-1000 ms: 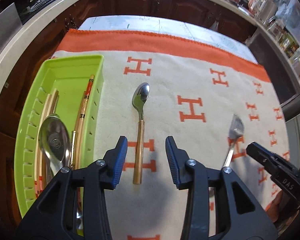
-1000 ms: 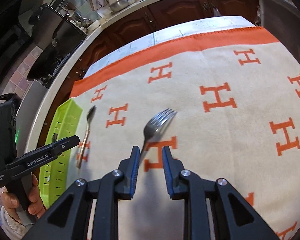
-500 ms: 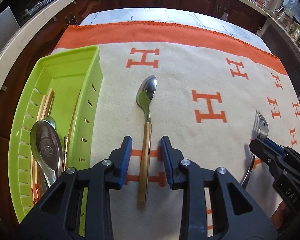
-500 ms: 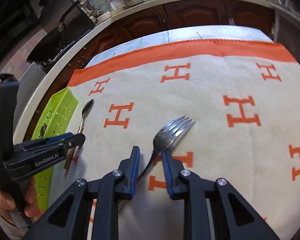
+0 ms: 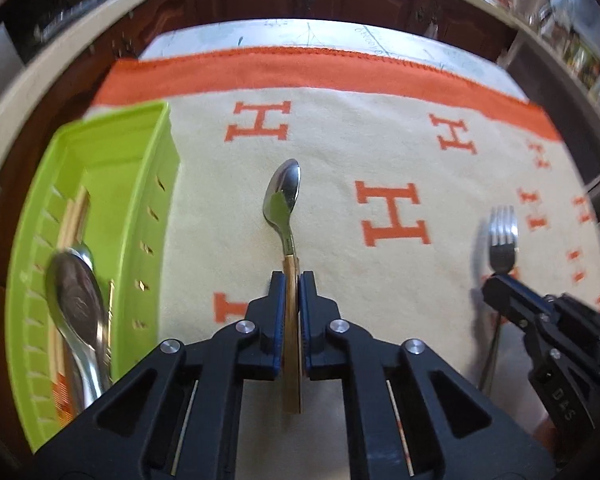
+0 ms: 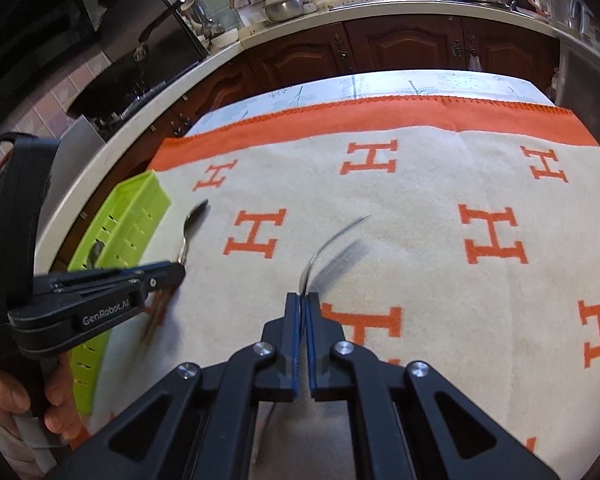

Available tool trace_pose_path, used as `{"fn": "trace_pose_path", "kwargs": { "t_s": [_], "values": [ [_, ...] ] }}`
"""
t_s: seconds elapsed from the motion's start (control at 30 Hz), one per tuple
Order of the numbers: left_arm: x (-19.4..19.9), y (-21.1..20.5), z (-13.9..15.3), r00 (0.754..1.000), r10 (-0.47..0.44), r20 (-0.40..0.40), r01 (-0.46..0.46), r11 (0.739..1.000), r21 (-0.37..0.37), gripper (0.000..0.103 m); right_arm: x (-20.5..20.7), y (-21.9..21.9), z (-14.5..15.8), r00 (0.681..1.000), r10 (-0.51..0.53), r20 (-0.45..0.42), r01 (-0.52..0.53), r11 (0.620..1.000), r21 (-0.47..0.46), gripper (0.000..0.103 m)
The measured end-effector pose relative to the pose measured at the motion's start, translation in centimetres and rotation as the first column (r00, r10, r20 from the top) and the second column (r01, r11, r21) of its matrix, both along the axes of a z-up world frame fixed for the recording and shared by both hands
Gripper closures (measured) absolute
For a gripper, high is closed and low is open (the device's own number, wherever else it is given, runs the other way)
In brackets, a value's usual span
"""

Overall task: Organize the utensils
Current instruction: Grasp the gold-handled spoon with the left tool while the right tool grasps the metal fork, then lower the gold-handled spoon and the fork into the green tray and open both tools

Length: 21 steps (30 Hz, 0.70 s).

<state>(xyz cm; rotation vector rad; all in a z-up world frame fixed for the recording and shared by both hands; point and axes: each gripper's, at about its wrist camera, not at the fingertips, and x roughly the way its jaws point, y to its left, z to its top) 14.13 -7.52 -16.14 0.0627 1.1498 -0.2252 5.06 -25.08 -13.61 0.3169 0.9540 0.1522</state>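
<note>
Green tray (image 5: 100,168) sits just left of the left gripper (image 5: 291,280), clamped on the spoon (image 5: 284,196); right gripper (image 6: 303,300) pinches the fork (image 6: 328,244), farther off.

Across the cream blanket (image 6: 400,208) runs a repeated orange letter "H", printed in rows under its orange border. The side of the left gripper (image 6: 172,272), seen from the right wrist camera, carries "GenRobot.AI" in pale letters; a few more small white words sit low on its black handle, cut off and too small to make out. On the body of the right gripper (image 5: 496,284), seen from the left wrist camera, stand the letters "DAS", running sideways down the black plastic.
</note>
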Motion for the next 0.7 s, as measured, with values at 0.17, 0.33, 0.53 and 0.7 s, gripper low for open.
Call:
{"fn": "trace_pose_path", "kwargs": {
  "t_s": [0.17, 0.33, 0.53, 0.7],
  "values": [
    [-1.0, 0.9, 0.6, 0.999, 0.009, -0.035, -0.012, 0.996, -0.089, 0.098, -0.1, -0.7, 0.6, 1.0, -0.011, -0.005, 0.012, 0.998, 0.066, 0.101],
    [-3.0, 1.3, 2.3, 1.0, -0.001, -0.03, -0.004, 0.988, -0.154, 0.098, -0.2, -1.1, 1.1, 1.0, -0.008, -0.03, 0.013, 0.986, 0.167, 0.101],
    [-5.2, 3.1, 5.1, 1.0, 0.0, 0.01, 0.002, 0.979, -0.204, 0.098, -0.4, 0.9, 2.5, 0.999, 0.037, -0.03, -0.03, 0.978, 0.209, 0.101],
    [-7.0, 5.3, 7.2, 0.999, 0.009, 0.049, 0.003, 0.973, -0.232, 0.098, 0.3, 4.3, 3.1, 0.992, 0.116, -0.052, -0.1, 0.966, 0.24, 0.101]
  ]
}}
